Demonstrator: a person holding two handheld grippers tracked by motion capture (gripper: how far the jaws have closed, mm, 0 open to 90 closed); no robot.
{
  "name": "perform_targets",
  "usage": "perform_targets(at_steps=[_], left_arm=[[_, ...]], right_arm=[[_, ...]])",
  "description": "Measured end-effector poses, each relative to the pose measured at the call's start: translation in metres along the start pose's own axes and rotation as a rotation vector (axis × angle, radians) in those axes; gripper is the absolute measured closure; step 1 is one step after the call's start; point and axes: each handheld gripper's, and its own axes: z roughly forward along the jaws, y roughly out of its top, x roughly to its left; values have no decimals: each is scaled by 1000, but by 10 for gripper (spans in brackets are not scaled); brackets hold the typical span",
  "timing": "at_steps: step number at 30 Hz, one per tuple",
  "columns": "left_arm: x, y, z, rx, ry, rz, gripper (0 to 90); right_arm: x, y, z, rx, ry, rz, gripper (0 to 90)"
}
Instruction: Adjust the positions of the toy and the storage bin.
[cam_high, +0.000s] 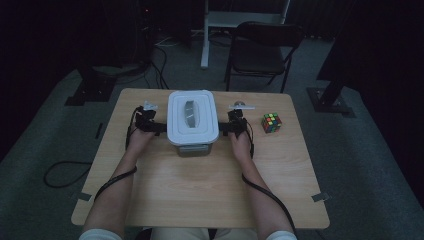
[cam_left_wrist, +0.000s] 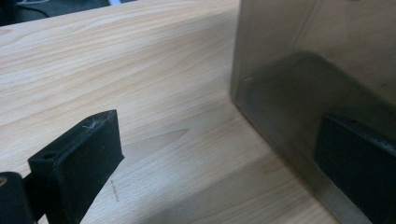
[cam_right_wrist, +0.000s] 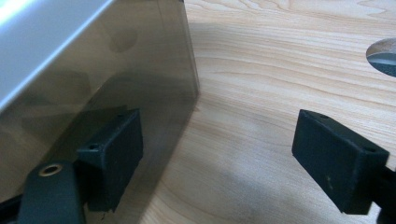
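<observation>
Two grippers flank one box (cam_high: 193, 131), so what matters is that it lies between your hands, with each about as near as the other. The box sits on the table (cam_high: 200, 200) just past its middle, white lid (cam_high: 192, 117) on top, its long axis running away from you toward the far edge; the short sides face you and the chair (cam_high: 262, 50), the long walls face your grippers.

Your left gripper (cam_high: 159, 128) meets the left wall, and in the left gripper view its jaws stand spread, one against the smoky wall (cam_left_wrist: 317, 56), the other out over bare wood. Your right gripper (cam_high: 225, 128) mirrors it at the right wall (cam_right_wrist: 93, 84): jaws apart and pinching nothing, one beside the wall, one clear of it. Neither clamps the box; I'd judge any lift would come from pushing inward from both sides.

A cube (cam_high: 271, 122) lies well to the right.
</observation>
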Motion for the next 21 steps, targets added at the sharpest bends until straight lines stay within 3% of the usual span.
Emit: perform_targets(at_steps=[4, 10, 21], left_arm=[[-2, 0, -1, 18, -11, 0, 20], [-8, -1, -1, 28, -22, 4, 21], [-21, -5, -5, 50, -47, 41, 21]], right_arm=[[-1, -2, -1, 10, 33, 12, 191], [-1, -5, -6, 6, 43, 9, 216], [-1, -16, -24, -16, 75, -25, 224]])
